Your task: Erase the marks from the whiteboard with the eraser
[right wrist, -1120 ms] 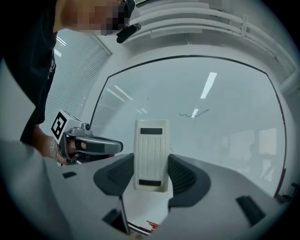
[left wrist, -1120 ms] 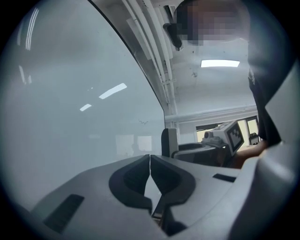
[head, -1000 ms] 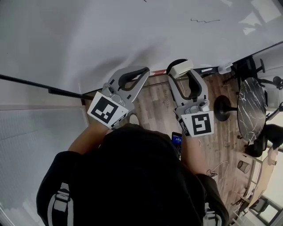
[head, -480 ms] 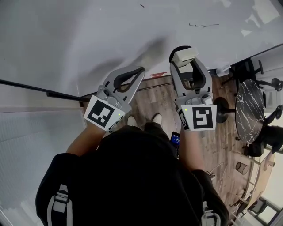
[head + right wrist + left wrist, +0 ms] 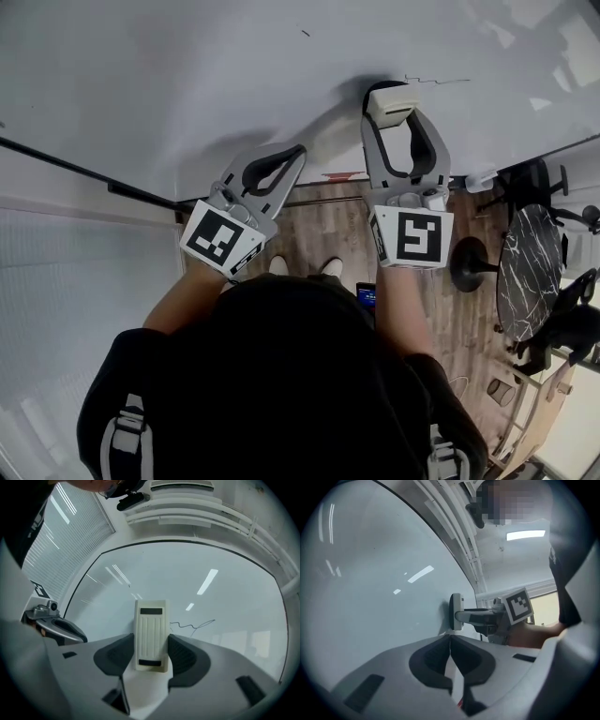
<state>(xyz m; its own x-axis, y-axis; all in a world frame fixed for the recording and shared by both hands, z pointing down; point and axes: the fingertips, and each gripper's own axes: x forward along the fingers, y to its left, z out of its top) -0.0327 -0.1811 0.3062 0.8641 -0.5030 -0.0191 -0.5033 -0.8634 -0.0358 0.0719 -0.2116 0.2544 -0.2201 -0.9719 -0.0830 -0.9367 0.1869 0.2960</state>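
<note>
The whiteboard fills the top of the head view. It bears a thin black squiggle and a tiny dark mark. My right gripper is shut on a cream ribbed eraser, which is held against or very near the board just left of the squiggle. In the right gripper view the eraser stands upright between the jaws, with the squiggle just to its right. My left gripper is shut and holds nothing; it hangs lower left of the eraser. The left gripper view shows the eraser edge-on at the board.
The board's black frame runs along its lower left edge. Below it lies wooden floor with the person's shoes. A round marble table and dark chairs stand at the right. Window blinds are at the left.
My right gripper has carried the eraser up from near the board's lower edge to just beside the squiggle. The left gripper has barely moved.
</note>
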